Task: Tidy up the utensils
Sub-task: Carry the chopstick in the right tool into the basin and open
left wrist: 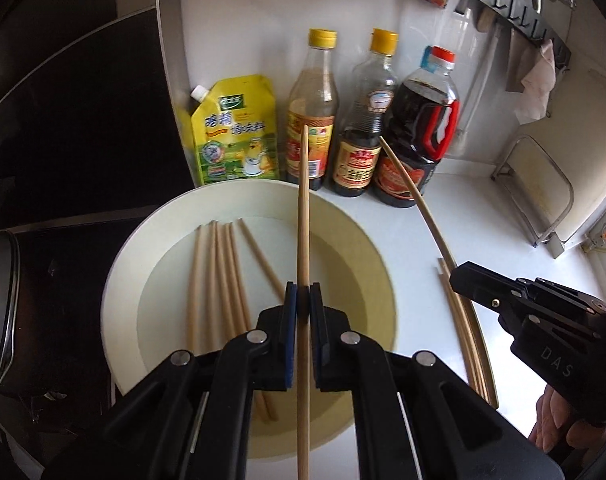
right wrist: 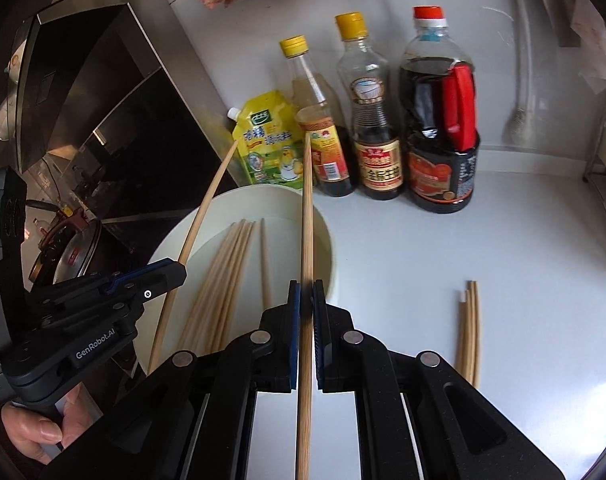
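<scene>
White kitchen table [right wrist: 483, 232] w/ a dark stove area at the left of both frames. At the back, along the wall: yellow seasoning pouch [left wrist: 233, 132], two yellow-capped bottles [left wrist: 313, 112] & a big dark soy sauce bottle [left wrist: 419, 132] w/ red handle. Cream bowl [left wrist: 355, 240] sits lower centre-left in the left wrist view, several loose chopsticks [left wrist: 219, 276] lying inside it. Small bunch of chopsticks [right wrist: 469, 332] lies on the table at lower right of the right wrist view, apart from the bowl.

Left tongs [left wrist: 303, 300] are clamped on a single chopstick [left wrist: 304, 216], which runs up the frame centre, tip in front of the bottles, over the bowl. Right tongs [right wrist: 306, 300] are clamped on another chopstick [right wrist: 307, 216], likewise pointing up-frame past the bowl's right edge. Each tongs shows in the other's view, a hand [right wrist: 35, 436] gripping the handle at lower left
</scene>
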